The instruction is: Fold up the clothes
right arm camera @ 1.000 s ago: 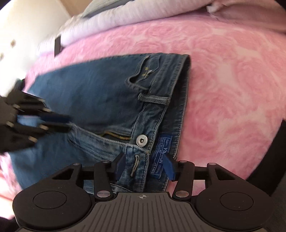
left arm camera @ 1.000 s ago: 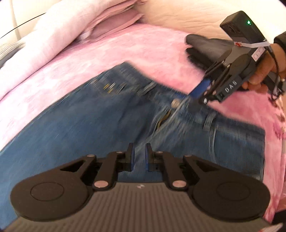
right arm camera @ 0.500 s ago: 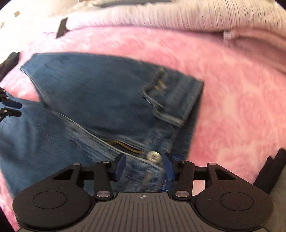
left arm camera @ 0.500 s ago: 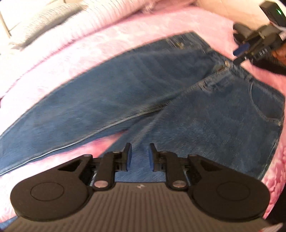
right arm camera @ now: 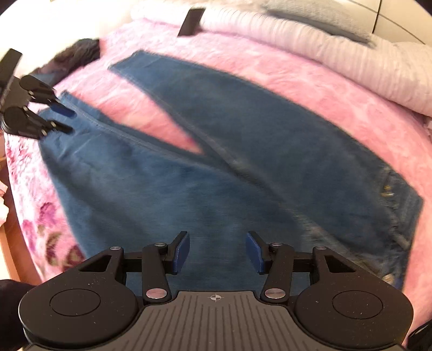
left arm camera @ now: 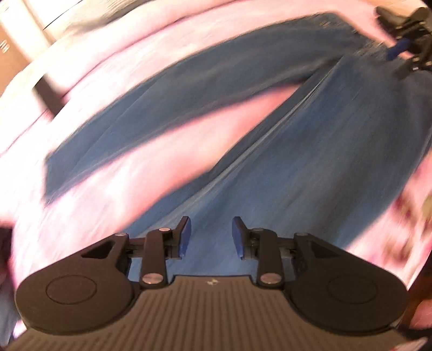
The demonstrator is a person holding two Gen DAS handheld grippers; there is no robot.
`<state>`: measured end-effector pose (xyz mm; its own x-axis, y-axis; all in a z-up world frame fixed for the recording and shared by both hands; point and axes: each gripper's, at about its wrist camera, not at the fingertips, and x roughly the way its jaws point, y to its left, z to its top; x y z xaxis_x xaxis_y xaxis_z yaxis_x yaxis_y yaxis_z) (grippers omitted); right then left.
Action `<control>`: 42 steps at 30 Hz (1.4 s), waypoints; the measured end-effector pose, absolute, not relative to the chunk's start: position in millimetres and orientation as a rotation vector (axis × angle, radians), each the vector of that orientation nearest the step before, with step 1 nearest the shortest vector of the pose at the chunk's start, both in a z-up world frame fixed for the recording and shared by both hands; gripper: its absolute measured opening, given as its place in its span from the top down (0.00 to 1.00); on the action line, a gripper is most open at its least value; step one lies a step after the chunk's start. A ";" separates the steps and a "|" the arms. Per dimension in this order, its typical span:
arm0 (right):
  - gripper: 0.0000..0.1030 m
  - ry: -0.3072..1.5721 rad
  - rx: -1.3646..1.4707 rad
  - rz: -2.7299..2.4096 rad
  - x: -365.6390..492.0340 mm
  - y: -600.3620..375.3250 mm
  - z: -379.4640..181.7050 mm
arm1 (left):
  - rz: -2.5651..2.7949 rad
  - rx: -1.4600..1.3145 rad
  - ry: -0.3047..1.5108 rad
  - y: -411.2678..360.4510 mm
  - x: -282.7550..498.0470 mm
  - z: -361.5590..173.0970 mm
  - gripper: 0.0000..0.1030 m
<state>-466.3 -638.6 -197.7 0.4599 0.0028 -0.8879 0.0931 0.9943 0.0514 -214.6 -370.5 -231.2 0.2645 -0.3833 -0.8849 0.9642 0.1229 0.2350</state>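
Blue jeans (right arm camera: 243, 167) lie flat on a pink fluffy blanket (right arm camera: 310, 94), legs spread in a narrow V, waistband (right arm camera: 405, 205) at the right of the right wrist view. My right gripper (right arm camera: 217, 248) hovers over the upper thigh, open, with nothing between its fingers. My left gripper (left arm camera: 210, 233) is above the nearer leg (left arm camera: 310, 167) of the jeans; its jaws are opening and nothing is between them. It also shows at the left edge of the right wrist view, left gripper (right arm camera: 63, 120), near that leg's hem. The right gripper (left arm camera: 399, 48) appears far up right in the blurred left wrist view.
A pale ribbed quilt (right arm camera: 337, 59) is bunched along the back of the bed. A dark garment (right arm camera: 78, 51) lies beyond the leg ends, a black strip (right arm camera: 191, 21) near it. The blanket's flowered edge (right arm camera: 40, 216) and wooden floor are at the left.
Both grippers have left the waistband. The left one swept down the leg toward the hem and its jaws widened. The right one slid from the button over the thigh.
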 end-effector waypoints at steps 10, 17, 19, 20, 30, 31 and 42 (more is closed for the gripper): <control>0.33 1.225 -0.041 -0.041 -404.3 -493.2 -230.3 | -1.138 1.459 0.457 -199.1 -168.1 -275.5 0.56; 0.33 1.280 -0.374 0.017 -393.0 -430.8 -266.2 | -1.148 1.520 0.258 -183.4 -156.8 -301.8 0.72; 0.33 1.283 -0.447 0.033 -394.9 -426.9 -273.6 | -1.092 1.523 0.271 -183.5 -146.8 -300.1 0.88; 0.33 1.287 -0.483 0.043 -396.1 -425.7 -277.7 | -1.089 1.516 0.280 -182.9 -142.9 -297.8 0.89; 0.95 1.301 -0.532 0.173 -409.3 -428.3 -280.1 | -1.072 1.469 0.428 -176.3 -144.8 -278.0 0.93; 0.95 1.305 -0.525 0.169 -408.5 -430.7 -281.9 | -1.075 1.493 0.452 -181.0 -145.4 -283.5 0.93; 0.37 1.269 -0.091 -0.234 -447.4 -463.2 -182.6 | -0.980 1.055 0.798 -187.8 -157.7 -187.6 0.68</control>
<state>-447.4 -463.2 -182.6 0.2769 -0.2242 -0.9344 0.1242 0.9726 -0.1966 -157.7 -187.8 -187.6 0.3667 -0.2595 -0.8934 0.9275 0.1775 0.3291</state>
